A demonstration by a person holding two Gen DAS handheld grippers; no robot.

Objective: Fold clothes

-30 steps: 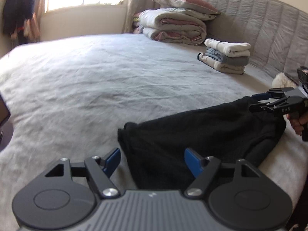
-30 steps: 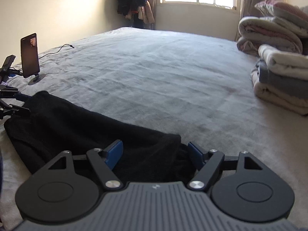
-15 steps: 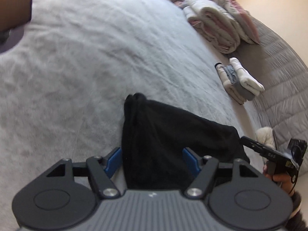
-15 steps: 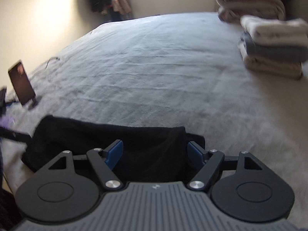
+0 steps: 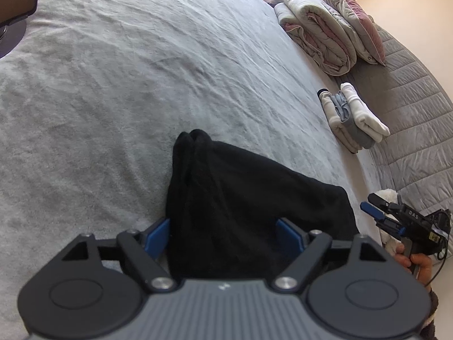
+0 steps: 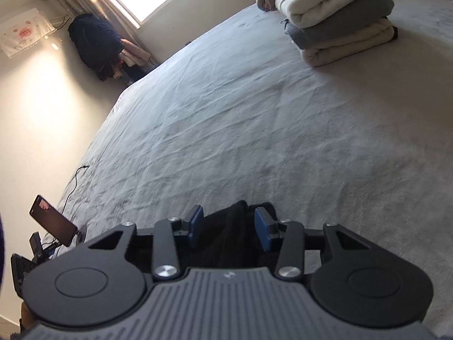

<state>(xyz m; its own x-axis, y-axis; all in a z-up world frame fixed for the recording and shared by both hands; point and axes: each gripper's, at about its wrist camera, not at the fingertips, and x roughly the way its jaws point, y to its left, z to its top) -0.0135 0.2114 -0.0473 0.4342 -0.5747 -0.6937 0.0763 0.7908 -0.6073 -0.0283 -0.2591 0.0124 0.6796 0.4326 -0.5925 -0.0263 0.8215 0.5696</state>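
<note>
Both views rolled since earlier; black garment (image 5: 240, 212) between left claw (image 5: 223, 236) pads

Both wrist views tilt down, close over the bed (image 5: 113, 99). Both show the black cloth (image 5: 240, 212) and folded stack (image 6: 339, 19).

The right gripper (image 6: 228, 228) is closing, with a bunched black garment (image 6: 226, 240) between its blue pads and small gaps visible on either side. Beyond it stretches a grey bed (image 6: 254, 113). A stack of folded clothes (image 6: 339, 19) sits at upper right; a phone on a stand (image 6: 52, 221) at left.
</note>
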